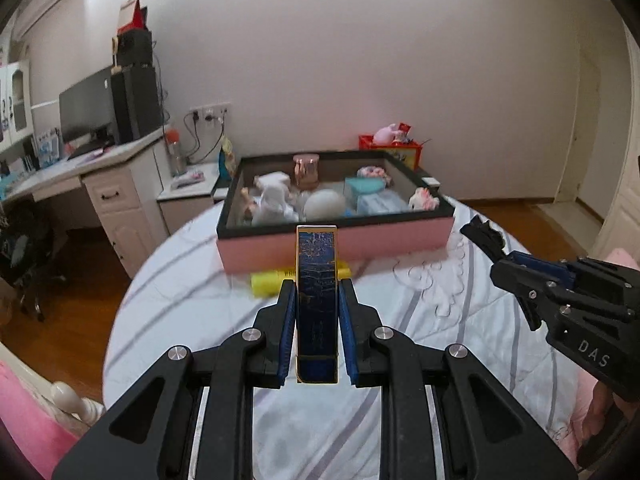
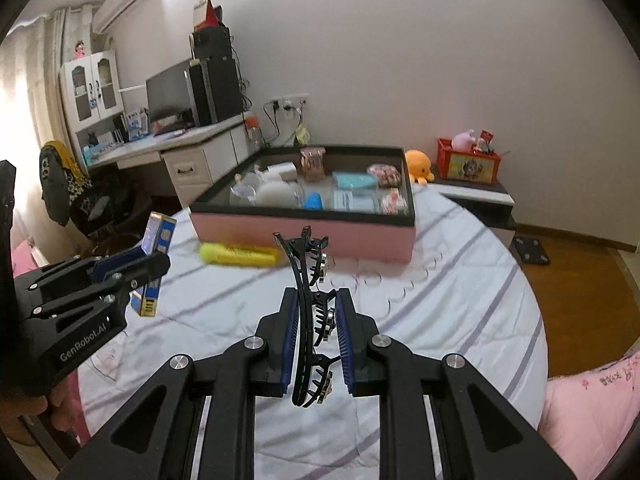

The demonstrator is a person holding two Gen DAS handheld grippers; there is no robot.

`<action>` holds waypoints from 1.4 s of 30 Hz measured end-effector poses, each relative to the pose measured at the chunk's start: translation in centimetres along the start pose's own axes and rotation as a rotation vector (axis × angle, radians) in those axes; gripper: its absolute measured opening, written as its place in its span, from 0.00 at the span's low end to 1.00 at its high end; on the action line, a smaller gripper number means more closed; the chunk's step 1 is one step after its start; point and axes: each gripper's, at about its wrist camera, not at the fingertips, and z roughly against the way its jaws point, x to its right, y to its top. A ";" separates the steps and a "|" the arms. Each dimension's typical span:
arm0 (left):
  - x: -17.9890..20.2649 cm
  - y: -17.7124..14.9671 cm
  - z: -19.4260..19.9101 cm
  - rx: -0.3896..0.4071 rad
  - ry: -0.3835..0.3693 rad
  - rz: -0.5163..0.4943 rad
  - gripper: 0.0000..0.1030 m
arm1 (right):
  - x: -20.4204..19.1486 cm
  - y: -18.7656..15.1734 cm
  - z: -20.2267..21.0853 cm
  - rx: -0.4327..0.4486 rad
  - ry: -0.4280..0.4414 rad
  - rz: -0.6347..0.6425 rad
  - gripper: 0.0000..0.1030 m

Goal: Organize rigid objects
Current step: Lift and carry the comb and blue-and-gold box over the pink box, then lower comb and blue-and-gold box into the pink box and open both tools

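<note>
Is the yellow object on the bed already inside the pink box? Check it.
No, the yellow object lies on the striped bedspread just in front of the pink box, outside its wall.

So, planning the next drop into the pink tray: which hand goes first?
Probably left. The left gripper holds the blue box straight in front of the pink tray; the right gripper, holding the hair clip, looks similarly near.
</note>
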 end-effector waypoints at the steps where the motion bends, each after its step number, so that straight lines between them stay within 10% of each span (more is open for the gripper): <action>1: 0.1 0.4 0.1 0.011 0.008 -0.004 0.20 | -0.1 0.3 0.0 0.004 0.001 0.002 0.18; 20: -0.1 9.8 -2.6 0.126 0.021 -0.100 0.20 | 0.3 8.7 -1.4 0.114 -0.008 0.034 0.18; 42: -2.2 11.5 -22.3 -0.220 0.033 -0.112 0.22 | 3.9 12.1 -19.0 -0.159 -0.015 0.006 0.19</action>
